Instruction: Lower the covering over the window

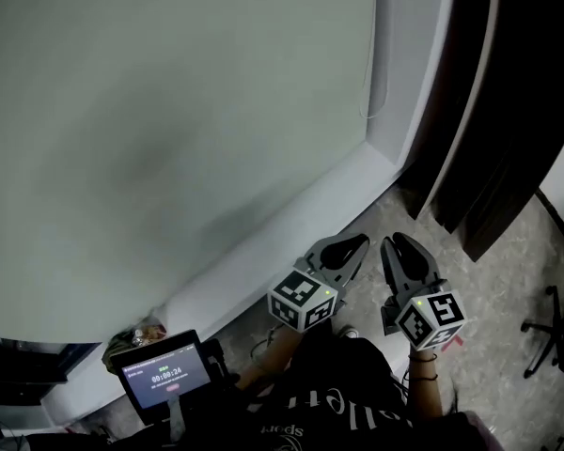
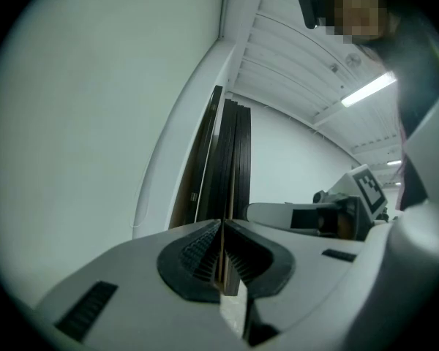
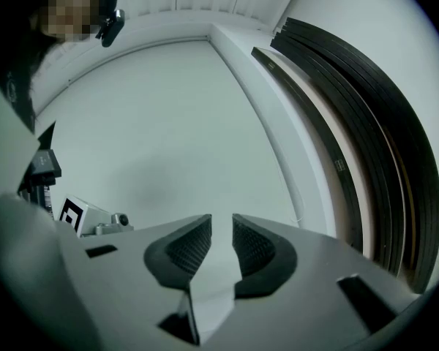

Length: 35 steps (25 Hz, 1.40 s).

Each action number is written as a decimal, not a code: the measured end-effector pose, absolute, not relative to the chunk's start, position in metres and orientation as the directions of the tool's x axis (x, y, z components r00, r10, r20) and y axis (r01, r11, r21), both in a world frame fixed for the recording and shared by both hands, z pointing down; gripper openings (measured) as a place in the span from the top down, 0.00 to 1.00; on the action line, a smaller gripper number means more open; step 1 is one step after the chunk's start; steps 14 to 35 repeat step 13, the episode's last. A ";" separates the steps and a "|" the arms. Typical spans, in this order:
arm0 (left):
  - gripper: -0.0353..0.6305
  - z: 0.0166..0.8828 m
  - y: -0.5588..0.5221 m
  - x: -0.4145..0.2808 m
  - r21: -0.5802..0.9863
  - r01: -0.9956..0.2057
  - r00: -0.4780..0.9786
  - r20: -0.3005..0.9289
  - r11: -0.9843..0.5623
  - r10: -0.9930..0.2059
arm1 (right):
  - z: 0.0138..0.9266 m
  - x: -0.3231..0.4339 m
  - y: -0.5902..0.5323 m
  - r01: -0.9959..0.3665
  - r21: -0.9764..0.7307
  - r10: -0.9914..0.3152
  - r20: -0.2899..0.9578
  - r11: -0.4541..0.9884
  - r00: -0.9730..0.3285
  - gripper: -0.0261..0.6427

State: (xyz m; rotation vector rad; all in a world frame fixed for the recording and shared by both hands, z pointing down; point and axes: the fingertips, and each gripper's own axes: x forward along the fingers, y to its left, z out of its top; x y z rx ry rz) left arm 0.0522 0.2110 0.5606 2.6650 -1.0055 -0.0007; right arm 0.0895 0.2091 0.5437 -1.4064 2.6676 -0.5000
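Note:
The covering, a pale grey-green roller blind (image 1: pixel 169 111), fills the window down to the white sill (image 1: pixel 291 233). Its thin cord loop (image 1: pixel 369 83) hangs along the blind's right edge. Both grippers are held low in front of the sill, pointing toward the corner, apart from blind and cord. My left gripper (image 1: pixel 357 244) has its pads together at the tips, nothing between them (image 2: pixel 221 225). My right gripper (image 1: pixel 398 242) stands beside it with a clear gap between its pads and nothing in it (image 3: pixel 222 221). The cord (image 3: pixel 296 203) shows beyond the right jaws.
Dark long boards (image 1: pixel 479 111) lean in the corner right of the window. A small screen device (image 1: pixel 162 372) sits at the lower left by the person's body. An office chair (image 1: pixel 555 336) stands on the speckled floor at the far right.

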 end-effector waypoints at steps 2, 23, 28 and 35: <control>0.92 0.562 0.213 0.060 0.271 -0.646 0.757 0.105 -0.714 -0.645 | 0.542 0.096 0.211 -0.781 -0.334 -0.814 0.065 0.527 -0.577 0.82; 0.92 0.566 0.216 0.071 0.279 -0.668 0.737 0.119 -0.690 -0.665 | 0.545 0.112 0.214 -0.778 -0.327 -0.805 0.077 0.537 -0.588 0.82; 0.92 0.566 0.216 0.071 0.279 -0.668 0.737 0.119 -0.690 -0.665 | 0.545 0.112 0.214 -0.778 -0.327 -0.805 0.077 0.537 -0.588 0.82; 0.92 0.566 0.216 0.071 0.279 -0.668 0.737 0.119 -0.690 -0.665 | 0.545 0.112 0.214 -0.778 -0.327 -0.805 0.077 0.537 -0.588 0.82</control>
